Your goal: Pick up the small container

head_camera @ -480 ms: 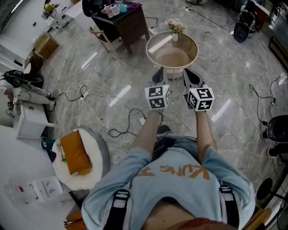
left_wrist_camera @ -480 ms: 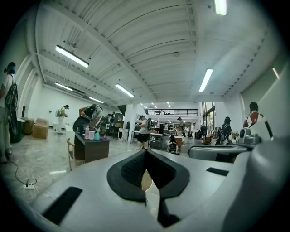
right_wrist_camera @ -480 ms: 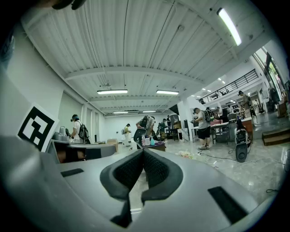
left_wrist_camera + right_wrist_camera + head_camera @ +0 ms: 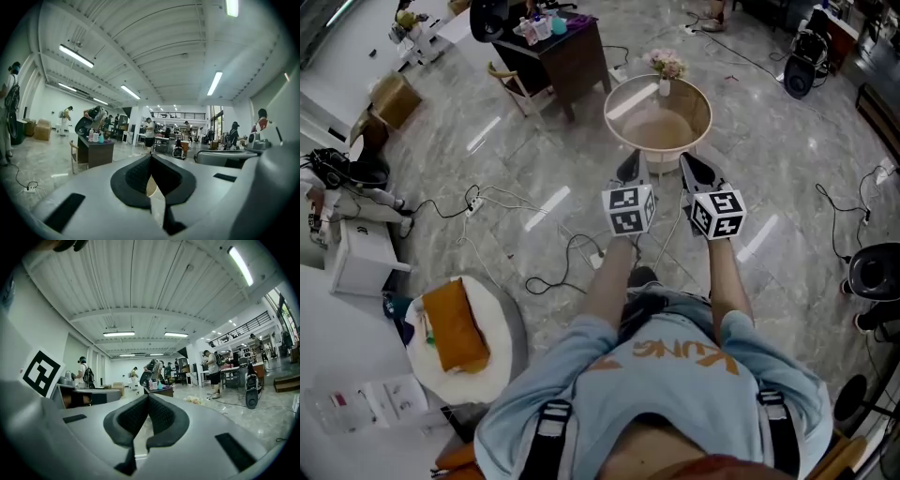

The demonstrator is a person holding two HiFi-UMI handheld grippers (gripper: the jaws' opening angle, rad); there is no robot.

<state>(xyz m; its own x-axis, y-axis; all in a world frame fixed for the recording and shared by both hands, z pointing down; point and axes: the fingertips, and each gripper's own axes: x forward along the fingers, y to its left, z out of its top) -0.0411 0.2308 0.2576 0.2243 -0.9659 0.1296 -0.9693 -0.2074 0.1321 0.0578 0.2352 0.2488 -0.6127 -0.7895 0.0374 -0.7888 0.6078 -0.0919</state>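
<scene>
The pickup has not begun: the left gripper [image 4: 151, 156] has its jaws pressed together on nothing, and the right gripper [image 4: 148, 396] beside it is likewise closed and empty, both well short of any furniture. The small container is probably among the little bottles [image 4: 542, 25], pale with one teal, on the dark desk [image 4: 574, 54] far ahead.

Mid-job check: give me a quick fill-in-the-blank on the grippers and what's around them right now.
The left gripper and the right gripper both have their fingers ___, with nothing held.
The round table ahead of them carries a vase of ___.
The orange pad lies on a round stand whose top is ___.
Missing words: shut; flowers; white.
</scene>
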